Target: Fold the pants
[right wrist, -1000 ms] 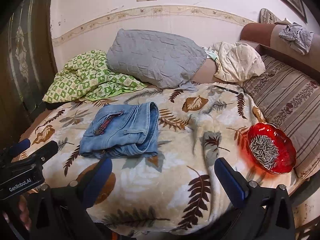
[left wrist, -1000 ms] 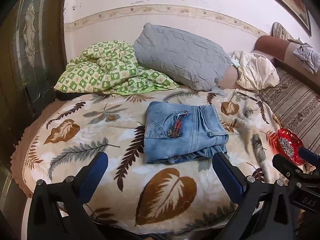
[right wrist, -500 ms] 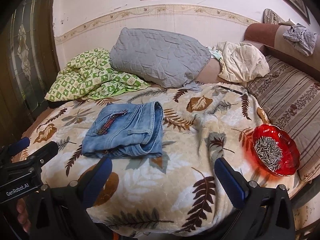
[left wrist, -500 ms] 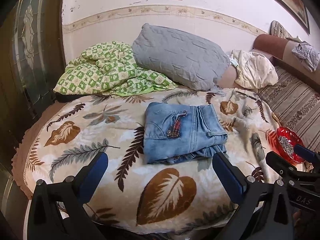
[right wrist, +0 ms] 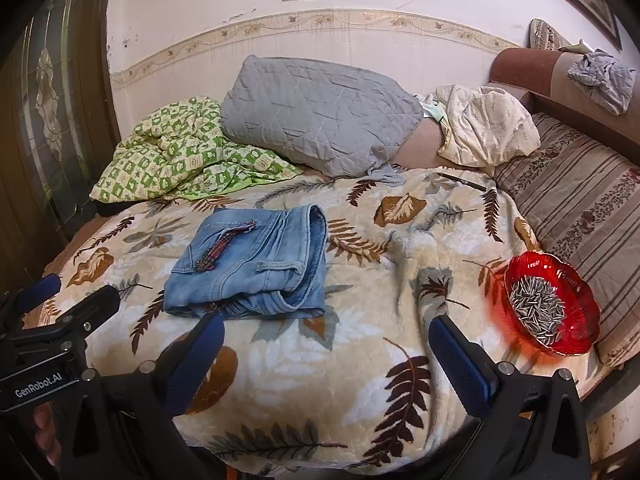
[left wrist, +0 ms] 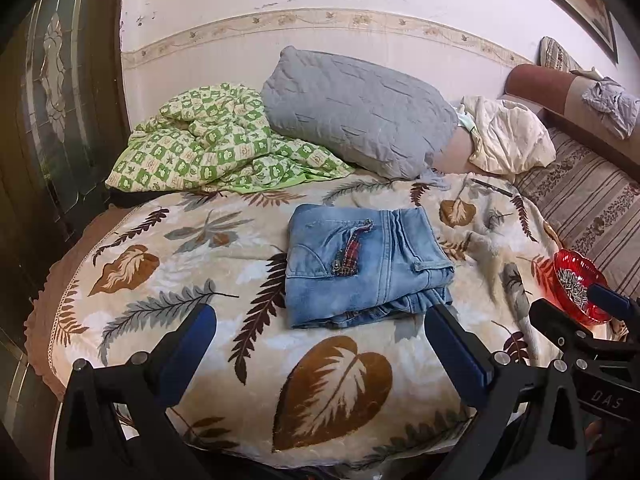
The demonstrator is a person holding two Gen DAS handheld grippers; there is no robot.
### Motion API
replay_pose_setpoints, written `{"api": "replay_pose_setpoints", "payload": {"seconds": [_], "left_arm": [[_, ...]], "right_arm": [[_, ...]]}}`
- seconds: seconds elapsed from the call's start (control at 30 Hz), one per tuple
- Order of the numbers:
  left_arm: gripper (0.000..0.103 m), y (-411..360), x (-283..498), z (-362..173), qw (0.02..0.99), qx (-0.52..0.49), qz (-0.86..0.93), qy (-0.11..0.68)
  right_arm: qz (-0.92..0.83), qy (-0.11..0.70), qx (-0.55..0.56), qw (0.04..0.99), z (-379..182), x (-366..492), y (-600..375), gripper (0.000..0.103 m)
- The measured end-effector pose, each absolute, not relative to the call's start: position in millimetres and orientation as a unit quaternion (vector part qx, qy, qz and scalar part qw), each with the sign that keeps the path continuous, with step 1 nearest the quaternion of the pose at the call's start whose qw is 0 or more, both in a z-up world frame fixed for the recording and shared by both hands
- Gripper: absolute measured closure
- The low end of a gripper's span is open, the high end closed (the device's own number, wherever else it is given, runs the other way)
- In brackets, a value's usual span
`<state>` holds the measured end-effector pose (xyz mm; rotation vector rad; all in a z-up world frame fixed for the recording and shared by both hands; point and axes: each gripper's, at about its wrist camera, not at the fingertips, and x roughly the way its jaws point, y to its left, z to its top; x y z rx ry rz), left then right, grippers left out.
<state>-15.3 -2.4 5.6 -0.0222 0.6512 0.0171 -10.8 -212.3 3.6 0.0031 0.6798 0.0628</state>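
Light blue jeans (left wrist: 364,266) lie folded into a compact square on the leaf-patterned blanket (left wrist: 200,264); they also show in the right wrist view (right wrist: 256,268). My left gripper (left wrist: 320,340) is open and empty, held back from the jeans at the bed's near edge. My right gripper (right wrist: 326,350) is open and empty, near the bed's front edge, to the right of the jeans. Each gripper shows at the side of the other's view.
A red glass bowl of seeds (right wrist: 550,304) sits at the bed's right edge. A grey pillow (left wrist: 356,112), a green checked quilt (left wrist: 208,148) and a cream cloth (left wrist: 508,140) lie at the back. A striped cushion (right wrist: 580,208) is on the right.
Both grippers have drifted slightly, so the views shift a little. The jeans have not moved and both grippers stay open.
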Motion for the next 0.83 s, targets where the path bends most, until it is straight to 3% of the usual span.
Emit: {"api": "replay_pose_setpoints", "payload": {"seconds": [0.83], "left_arm": [[0.0, 1.5, -18.4, 5.1, 0.952, -0.012, 0.035, 0.305]], "right_arm": [[0.04, 0.341, -0.007, 0.939, -2.3, -6.1, -214.1, 0.0]]}}
